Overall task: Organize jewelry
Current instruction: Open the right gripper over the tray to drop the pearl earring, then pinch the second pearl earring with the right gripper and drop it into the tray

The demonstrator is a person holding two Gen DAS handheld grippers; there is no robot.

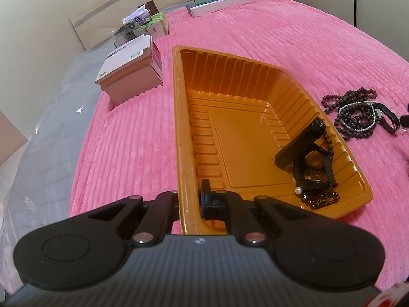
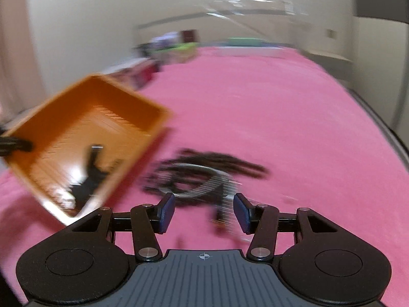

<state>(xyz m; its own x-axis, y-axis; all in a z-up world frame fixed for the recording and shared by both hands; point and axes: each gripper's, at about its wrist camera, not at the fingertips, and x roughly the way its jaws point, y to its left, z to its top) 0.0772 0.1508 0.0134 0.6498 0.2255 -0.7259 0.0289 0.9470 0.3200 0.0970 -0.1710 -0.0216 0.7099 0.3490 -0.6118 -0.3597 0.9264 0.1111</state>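
Note:
An orange plastic tray (image 1: pixel 230 97) lies on the pink bedspread. My left gripper (image 1: pixel 190 202) is shut on the tray's near left rim. Black jewelry (image 1: pixel 306 161) with a pearl and dark beads lies in the tray's near right corner. A pile of dark bead strands and a pearl strand (image 1: pixel 360 113) lies on the spread right of the tray. In the blurred right wrist view, my right gripper (image 2: pixel 204 213) is open, just short of the same pile (image 2: pixel 202 174). The tray (image 2: pixel 84 117) is at the left there.
Cardboard boxes (image 1: pixel 130 69) and small packages (image 1: pixel 143 24) stand at the spread's far left edge. A flat box with a green item (image 1: pixel 219 0) lies at the far end. Clear plastic sheeting (image 1: pixel 43 133) covers the left side of the bed.

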